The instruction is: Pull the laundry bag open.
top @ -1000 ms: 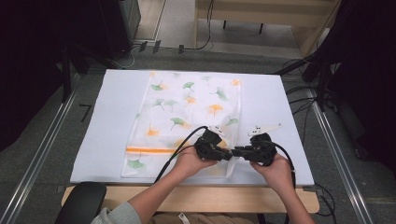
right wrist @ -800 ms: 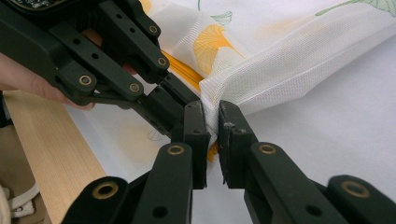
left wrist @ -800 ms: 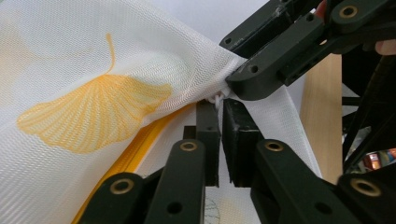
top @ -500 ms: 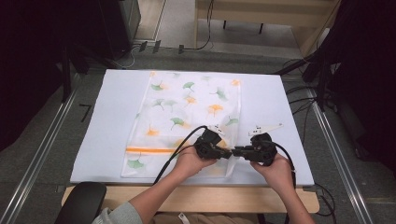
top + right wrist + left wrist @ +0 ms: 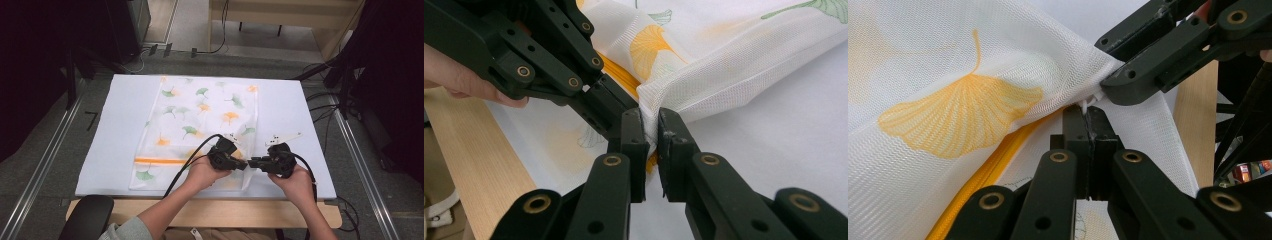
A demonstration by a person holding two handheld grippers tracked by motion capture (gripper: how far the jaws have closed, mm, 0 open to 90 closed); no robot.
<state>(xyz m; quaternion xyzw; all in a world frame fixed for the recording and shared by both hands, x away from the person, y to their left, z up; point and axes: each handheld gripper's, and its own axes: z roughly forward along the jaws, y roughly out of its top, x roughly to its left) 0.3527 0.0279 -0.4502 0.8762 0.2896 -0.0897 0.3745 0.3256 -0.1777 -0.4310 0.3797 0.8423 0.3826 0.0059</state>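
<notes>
We see a white mesh bag [image 5: 200, 125] with green and orange leaf pictures on it. It lies flat on the white table, its long side running away from us. An orange zipper [image 5: 983, 172] runs across the bag near its close end. The close right corner [image 5: 659, 107] of the bag is lifted up and bunched. A small white zipper pull [image 5: 1087, 104] sticks out at that corner, where the orange zipper ends.

Left gripper [image 5: 1090, 117] jaws sat closed on white zipper pull [image 5: 1090, 102] at corner of mesh bag [image 5: 948, 75]. Right gripper [image 5: 1120, 80] pinched bag corner just above pull. Orange zipper [image 5: 993, 165] ran lower-left from pull.
</notes>
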